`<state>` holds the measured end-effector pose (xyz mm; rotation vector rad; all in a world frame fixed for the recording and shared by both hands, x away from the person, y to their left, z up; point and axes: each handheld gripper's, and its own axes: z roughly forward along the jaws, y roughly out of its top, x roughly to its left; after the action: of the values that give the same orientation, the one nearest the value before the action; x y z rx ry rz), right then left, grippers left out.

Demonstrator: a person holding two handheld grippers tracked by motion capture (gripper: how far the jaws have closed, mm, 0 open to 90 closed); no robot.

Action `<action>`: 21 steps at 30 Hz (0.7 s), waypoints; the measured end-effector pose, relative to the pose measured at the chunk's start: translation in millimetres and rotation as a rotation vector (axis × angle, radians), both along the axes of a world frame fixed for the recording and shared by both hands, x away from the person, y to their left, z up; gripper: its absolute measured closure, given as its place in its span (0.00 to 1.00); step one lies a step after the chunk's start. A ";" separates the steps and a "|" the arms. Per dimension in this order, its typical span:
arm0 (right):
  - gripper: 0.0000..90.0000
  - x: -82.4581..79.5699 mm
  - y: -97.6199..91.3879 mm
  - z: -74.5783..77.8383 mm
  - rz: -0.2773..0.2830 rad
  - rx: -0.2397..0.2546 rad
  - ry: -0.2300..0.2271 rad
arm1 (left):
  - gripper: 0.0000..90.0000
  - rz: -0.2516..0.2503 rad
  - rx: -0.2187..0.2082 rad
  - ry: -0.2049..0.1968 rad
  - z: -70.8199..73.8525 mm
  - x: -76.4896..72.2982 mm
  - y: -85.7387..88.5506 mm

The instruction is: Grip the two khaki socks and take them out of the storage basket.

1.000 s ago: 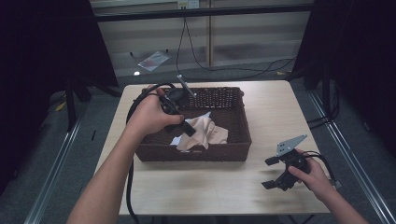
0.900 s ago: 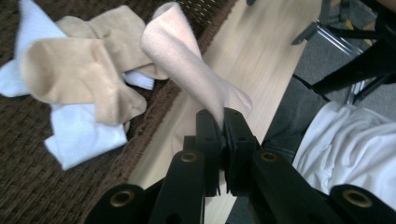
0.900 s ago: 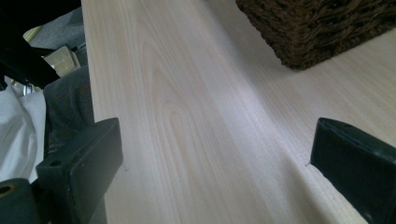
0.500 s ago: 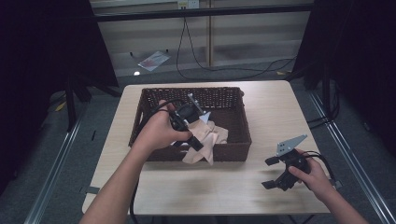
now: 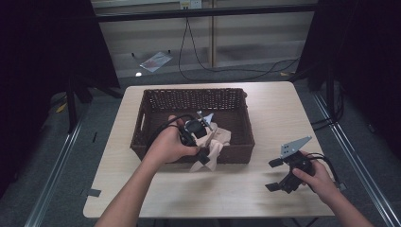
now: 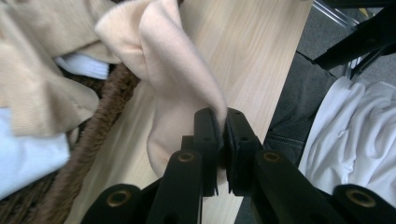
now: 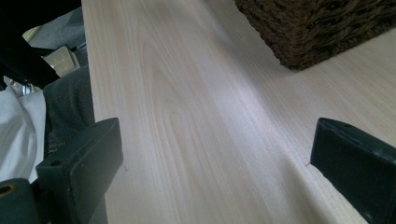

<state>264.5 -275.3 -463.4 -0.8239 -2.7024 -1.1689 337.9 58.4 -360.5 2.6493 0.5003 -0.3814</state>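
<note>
Soft, matt peach knit cloth (image 6: 177, 79); rough dark-brown woven wicker basket (image 5: 239, 142); smooth pale wood-grain table (image 7: 196, 121) with slight sheen; matt black plastic left gripper (image 6: 223, 140).

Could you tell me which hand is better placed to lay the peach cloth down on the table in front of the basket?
Left. The left gripper is shut on the peach cloth, which already hangs over the basket rim above the table. The right gripper rests open and apart.
</note>
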 end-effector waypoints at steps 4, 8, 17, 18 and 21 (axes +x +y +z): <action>0.02 -0.2 -0.3 0.6 -0.002 0.001 0.002 | 0.89 -0.025 -0.003 0.009 -8.8 -0.3 -0.3; 0.02 -0.1 -0.4 0.6 -0.002 0.001 0.001 | 0.77 0.003 -0.009 0.008 -12.1 -3.8 -0.2; 0.02 -0.3 0.3 0.9 -0.001 0.005 -0.002 | 0.35 0.041 -0.026 -0.069 5.0 -0.5 1.3; 0.02 -0.3 0.3 0.9 -0.001 0.005 -0.002 | 0.33 0.050 -0.027 -0.090 8.2 2.3 1.6; 0.02 -0.3 0.2 1.1 0.001 0.000 -0.004 | 0.28 0.074 -0.030 -0.105 16.1 8.1 1.8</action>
<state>264.2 -275.0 -462.3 -0.8218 -2.7058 -1.1709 346.0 60.2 -344.5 2.5970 0.5535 -0.2249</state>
